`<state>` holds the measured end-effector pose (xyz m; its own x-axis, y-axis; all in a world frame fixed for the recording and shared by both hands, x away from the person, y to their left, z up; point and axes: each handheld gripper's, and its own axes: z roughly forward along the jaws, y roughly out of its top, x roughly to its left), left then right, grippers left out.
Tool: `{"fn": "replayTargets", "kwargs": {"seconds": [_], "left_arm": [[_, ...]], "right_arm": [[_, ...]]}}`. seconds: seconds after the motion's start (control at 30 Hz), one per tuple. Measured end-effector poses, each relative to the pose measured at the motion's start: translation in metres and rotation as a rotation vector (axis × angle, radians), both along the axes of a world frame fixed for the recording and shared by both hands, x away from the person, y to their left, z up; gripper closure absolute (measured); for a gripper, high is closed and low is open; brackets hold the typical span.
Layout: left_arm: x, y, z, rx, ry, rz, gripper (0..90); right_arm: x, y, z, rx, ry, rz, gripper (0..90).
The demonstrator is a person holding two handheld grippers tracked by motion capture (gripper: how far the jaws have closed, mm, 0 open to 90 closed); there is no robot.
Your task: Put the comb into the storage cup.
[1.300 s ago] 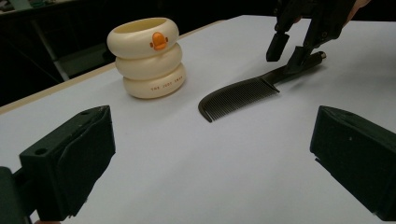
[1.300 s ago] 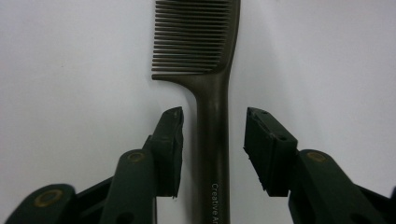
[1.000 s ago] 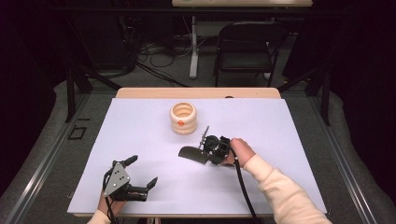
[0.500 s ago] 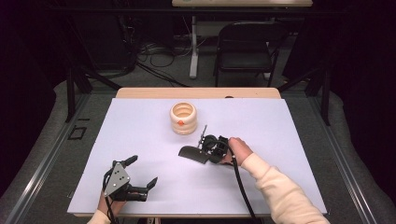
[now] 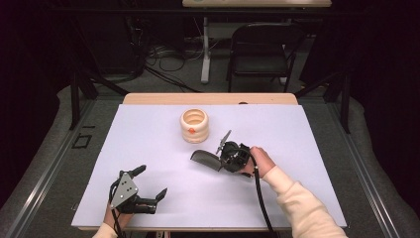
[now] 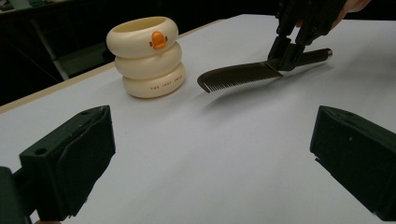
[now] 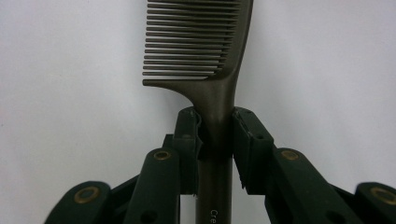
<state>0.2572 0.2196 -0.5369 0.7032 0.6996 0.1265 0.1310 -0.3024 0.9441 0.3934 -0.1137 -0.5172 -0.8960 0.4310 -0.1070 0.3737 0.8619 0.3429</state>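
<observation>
Since a moment ago, the right hand-held gripper (image 5: 229,157) has closed its jaws a bit more on the comb (image 5: 207,159), and now they are clamped on it. Almost nothing else has moved: the comb, the cup and the left hand-held gripper (image 5: 151,183) sit in the same spots as before.

From the right gripper view, the two black jaws press on the comb (image 7: 210,60) from both sides, right where the handle meets the teeth. The teeth point off to the left in that view, and the handle runs back down between the jaws. Pale letters show on the handle, but they are cut off and cannot be read.

From the left gripper view, the comb (image 6: 243,74) is dark brown. It hangs a little above the white surface (image 6: 210,154) and throws a soft shadow below it. Its tooth end tips down a bit, and the right hand-held gripper (image 6: 289,46) comes down on it from above.

From the high view, the comb is near the middle of the surface (image 5: 297,129), just in front of a cream cup (image 5: 194,125) and a bit to its right. The cup and the comb do not touch. The cup (image 6: 147,56) looks like three fat rings stacked up, with a small orange duck face on the top ring.

The left hand-held gripper rests low at the near left part of the surface, well apart from the comb. Its jaws are wide apart with nothing in them. A grey three-cornered plate (image 5: 125,189) sits on top of it.
</observation>
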Motion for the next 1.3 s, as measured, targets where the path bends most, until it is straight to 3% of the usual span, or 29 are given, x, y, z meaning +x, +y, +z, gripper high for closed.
{"fn": "replayTargets", "kwargs": {"seconds": [0.23,0.67,1.3], "left_arm": [[0.0,0.0,0.0,-0.002,0.0,0.002,0.0],[0.0,0.0,0.0,-0.001,-0.001,0.0,0.0],[0.0,0.0,0.0,-0.002,-0.002,-0.001,0.0]], "right_arm": [[-0.003,-0.012,0.003,0.07,-0.02,-0.025,72.4],[-0.012,-0.024,0.01,0.136,-0.042,-0.047,72.4],[-0.013,-0.033,0.012,0.19,-0.047,-0.059,72.4]]}}
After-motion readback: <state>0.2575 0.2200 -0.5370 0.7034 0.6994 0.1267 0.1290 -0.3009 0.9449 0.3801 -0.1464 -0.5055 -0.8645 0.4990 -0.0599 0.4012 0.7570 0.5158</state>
